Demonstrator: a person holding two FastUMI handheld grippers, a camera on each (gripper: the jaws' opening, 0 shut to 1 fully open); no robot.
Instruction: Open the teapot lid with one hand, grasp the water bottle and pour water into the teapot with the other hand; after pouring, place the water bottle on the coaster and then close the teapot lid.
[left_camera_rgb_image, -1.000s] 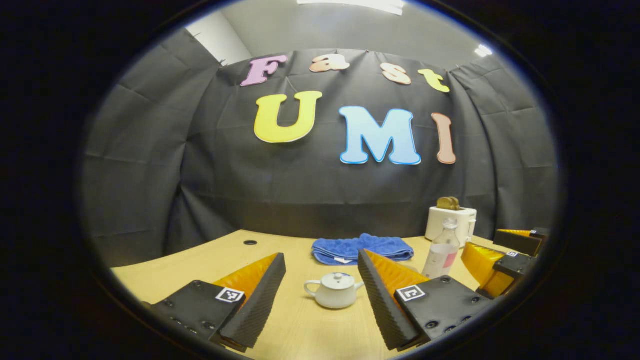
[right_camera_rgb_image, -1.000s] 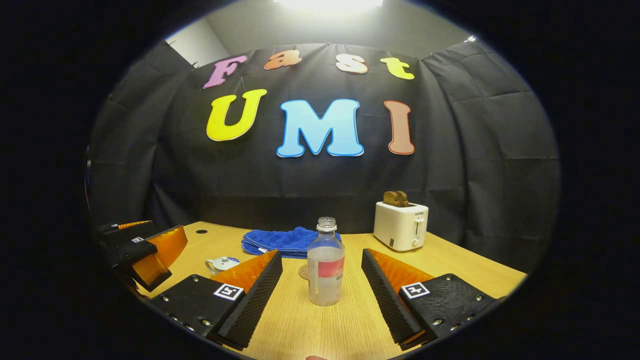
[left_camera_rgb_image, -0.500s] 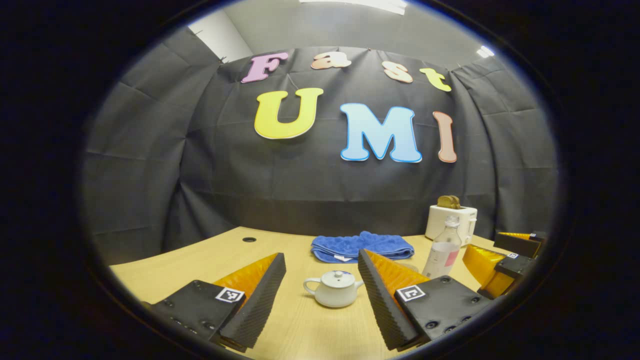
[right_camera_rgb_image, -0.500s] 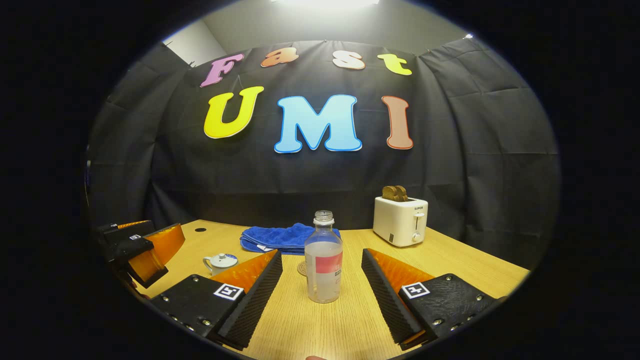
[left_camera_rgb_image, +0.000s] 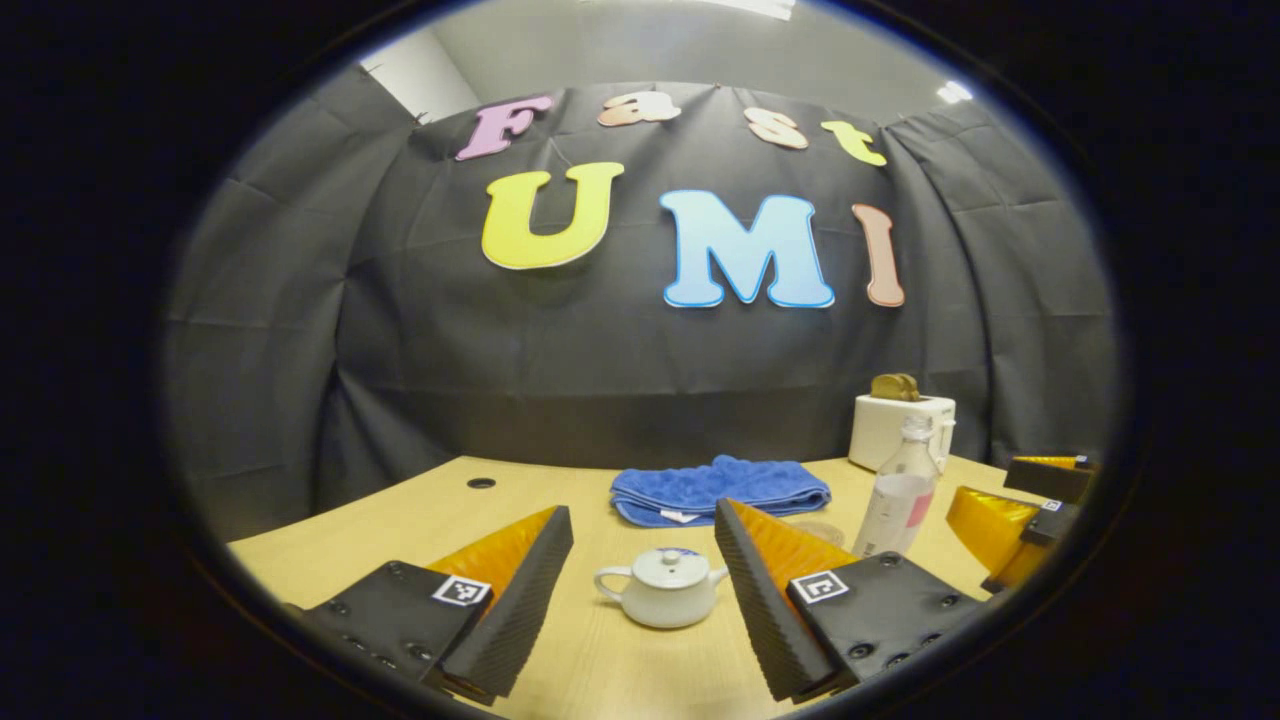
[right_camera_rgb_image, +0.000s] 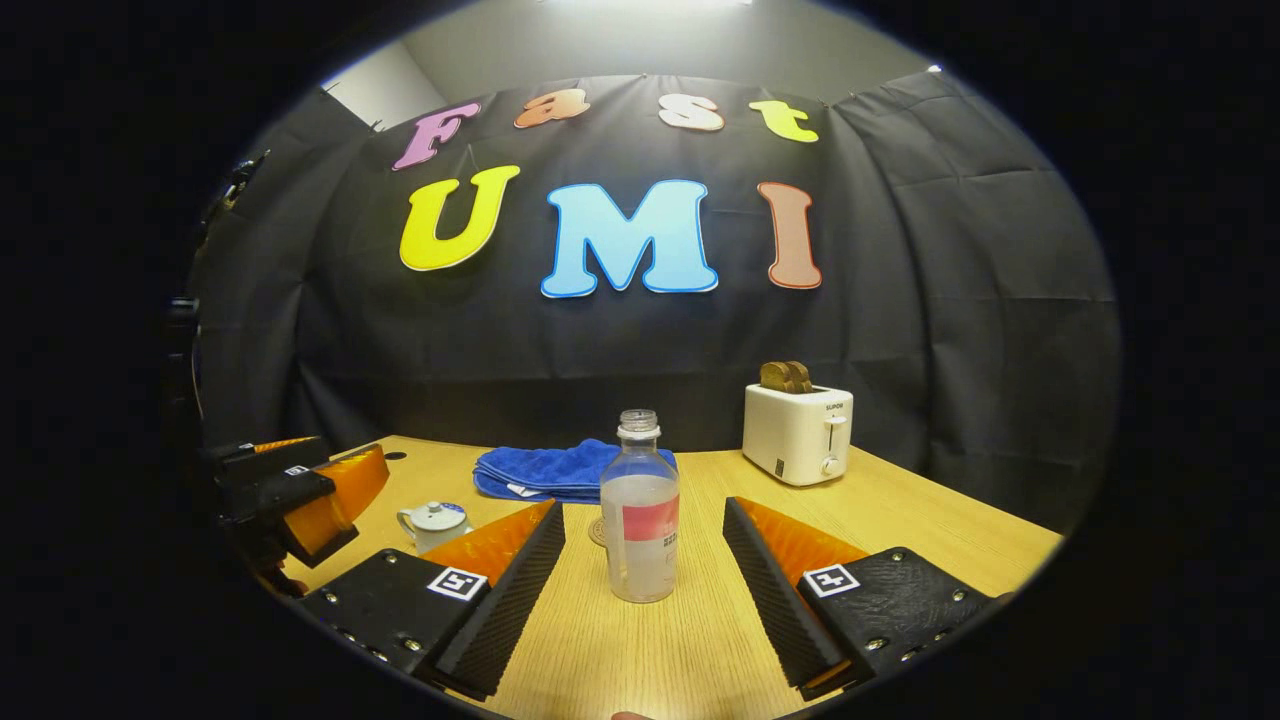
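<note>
Left gripper view: the left hand-held gripper (left_camera_rgb_image: 640, 590) is released, the lidded white teapot (left_camera_rgb_image: 660, 598) standing on the bench (left_camera_rgb_image: 420, 515) between its fingers. Right hand-held gripper (right_camera_rgb_image: 645, 585) is released too, flanking the upright water bottle (right_camera_rgb_image: 640, 510).

Drawn a little nearer to the teapot (left_camera_rgb_image: 661, 587) in the left gripper view, which sits lower between the spread fingers than a second ago. Closer also to the water bottle (right_camera_rgb_image: 640, 510) in the right gripper view, now larger. Left gripper (right_camera_rgb_image: 300, 490) shifted slightly inward at that view's edge.
</note>
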